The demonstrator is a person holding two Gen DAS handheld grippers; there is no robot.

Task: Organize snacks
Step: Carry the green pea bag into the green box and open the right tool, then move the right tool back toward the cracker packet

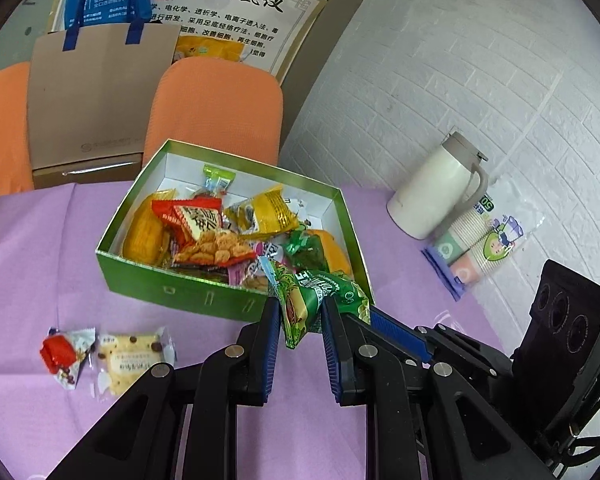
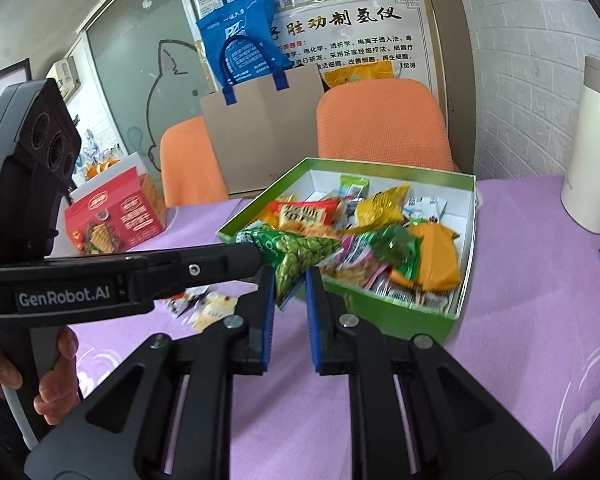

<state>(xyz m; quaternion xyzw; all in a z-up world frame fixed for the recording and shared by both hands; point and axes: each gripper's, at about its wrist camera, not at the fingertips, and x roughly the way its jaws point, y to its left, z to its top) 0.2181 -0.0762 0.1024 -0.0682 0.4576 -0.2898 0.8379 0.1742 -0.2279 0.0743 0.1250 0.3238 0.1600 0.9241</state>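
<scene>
We hold the green packet (image 1: 320, 292) in the air at the near right corner of the green box (image 1: 160, 280), just over its front wall. The left gripper (image 1: 300, 306) has its 2 pads pressed against the packet's sides and seems to be pinching it. The right gripper (image 2: 290, 276) comes in from the right, and in its own view the packet's lower corner hangs between its fingers. That view is blurred, so we cannot tell whether it grips or only brackets the packet.

The packet's long axis is tilted, with its upper end leaning over the box and its lower tip pointing back toward us. The box opening lies straight ahead and slightly below, so we judge the coming move to be a short push forward and a release, with the left gripper better placed to do it.

The box is open and already well filled with an orange-red packet (image 1: 196, 220), a yellow packet (image 1: 268, 212) and other wrapped snacks. 2 snacks are not yet in the box and lie on the purple cloth (image 1: 40, 240), well to the left: a red-wrapped sweet (image 1: 60, 354) and a biscuit (image 1: 130, 356).
</scene>
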